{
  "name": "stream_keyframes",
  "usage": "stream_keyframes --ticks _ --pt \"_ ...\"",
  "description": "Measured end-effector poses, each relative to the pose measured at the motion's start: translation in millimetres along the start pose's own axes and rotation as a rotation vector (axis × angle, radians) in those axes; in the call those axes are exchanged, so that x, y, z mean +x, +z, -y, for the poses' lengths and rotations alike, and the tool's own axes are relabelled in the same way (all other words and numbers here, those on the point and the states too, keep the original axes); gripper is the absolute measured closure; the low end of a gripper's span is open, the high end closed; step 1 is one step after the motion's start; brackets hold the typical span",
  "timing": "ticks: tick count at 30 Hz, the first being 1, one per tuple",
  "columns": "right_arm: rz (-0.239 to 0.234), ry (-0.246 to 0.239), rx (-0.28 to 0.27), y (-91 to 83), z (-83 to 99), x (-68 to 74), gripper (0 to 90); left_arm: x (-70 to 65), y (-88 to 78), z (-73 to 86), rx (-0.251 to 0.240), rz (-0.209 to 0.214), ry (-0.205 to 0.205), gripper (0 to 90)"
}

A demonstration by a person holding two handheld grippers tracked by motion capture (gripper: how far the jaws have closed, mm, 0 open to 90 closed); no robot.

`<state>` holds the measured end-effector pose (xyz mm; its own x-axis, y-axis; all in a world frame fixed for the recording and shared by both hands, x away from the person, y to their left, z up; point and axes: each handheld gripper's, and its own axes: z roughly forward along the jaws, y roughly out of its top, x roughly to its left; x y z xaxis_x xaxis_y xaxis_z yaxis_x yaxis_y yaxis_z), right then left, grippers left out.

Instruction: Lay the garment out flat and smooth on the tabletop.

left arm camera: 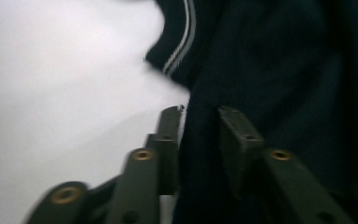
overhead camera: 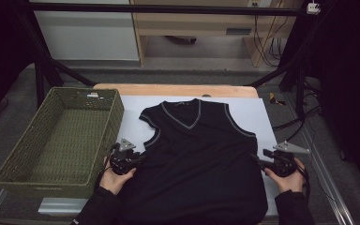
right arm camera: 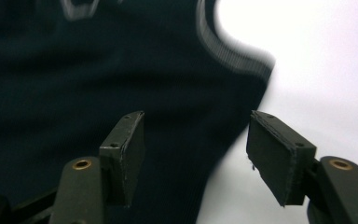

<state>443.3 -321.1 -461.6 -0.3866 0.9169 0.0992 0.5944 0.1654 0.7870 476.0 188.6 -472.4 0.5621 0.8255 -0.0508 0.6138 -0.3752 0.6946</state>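
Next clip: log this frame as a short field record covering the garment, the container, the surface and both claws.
garment: black sleeveless knit vest with grey-trimmed V-neck, spread flat, neck pointing away from the person
container: olive-green woven rectangular basket, nothing in it, left of the vest
surface: white sheet on a wooden table
left claw: at the vest's left side edge below the armhole, jaws narrowly apart with the fabric edge between them
right claw: at the vest's right side edge, jaws wide open, pads off the fabric

Black vest (overhead camera: pixel 199 154) flat on table, left gripper (overhead camera: pixel 138 158) & right gripper (overhead camera: pixel 258 160) at sides.
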Motion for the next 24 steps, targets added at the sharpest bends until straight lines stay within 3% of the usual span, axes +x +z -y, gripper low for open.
stream_keyframes --ticks 3,6,7,9,11,14,15,17,19,22,24 --pt "-0.018 -0.007 0.049 -5.5 15.6 7.0 39.1 -1.0 -3.0 0.1 0.005 0.000 -0.007 82.9" --pt "-0.045 -0.011 0.098 -4.8 27.4 12.3 48.8 -5.0 -14.5 0.7 -0.008 -0.006 -0.012 84.0" --pt "-0.041 -0.017 0.097 -4.7 30.1 14.1 53.3 -8.2 -20.8 1.3 -0.014 -0.018 0.000 84.1" --pt "-0.016 -0.030 0.093 -6.9 31.9 15.8 71.8 -16.9 -38.0 3.4 -0.034 -0.046 0.031 84.0" --pt "-0.028 -0.014 0.118 -11.3 30.6 15.1 85.9 -23.4 -58.7 5.0 -0.057 -0.082 0.052 84.0" --pt "-0.019 -0.022 0.165 -20.6 29.9 16.3 87.6 -27.3 -85.9 5.9 -0.105 -0.110 0.046 82.4" --pt "-0.015 -0.026 0.173 -24.9 30.5 17.1 87.7 -28.3 -91.3 5.9 -0.130 -0.113 0.044 78.8" --pt "-0.018 -0.031 0.173 -32.0 32.6 17.0 86.0 -29.5 -95.8 3.6 -0.173 -0.106 0.040 61.5" --pt "-0.036 -0.019 0.157 -36.1 32.8 16.8 71.6 -28.0 -93.2 -2.1 -0.191 -0.066 0.020 50.7" --pt "-0.051 -0.039 0.073 -35.8 28.2 18.1 50.6 -21.0 -77.7 -13.6 -0.197 -0.074 -0.002 44.0" --pt "-0.062 -0.038 0.043 -32.9 23.4 18.9 42.5 -13.2 -61.3 -19.4 -0.184 -0.091 -0.025 42.8"
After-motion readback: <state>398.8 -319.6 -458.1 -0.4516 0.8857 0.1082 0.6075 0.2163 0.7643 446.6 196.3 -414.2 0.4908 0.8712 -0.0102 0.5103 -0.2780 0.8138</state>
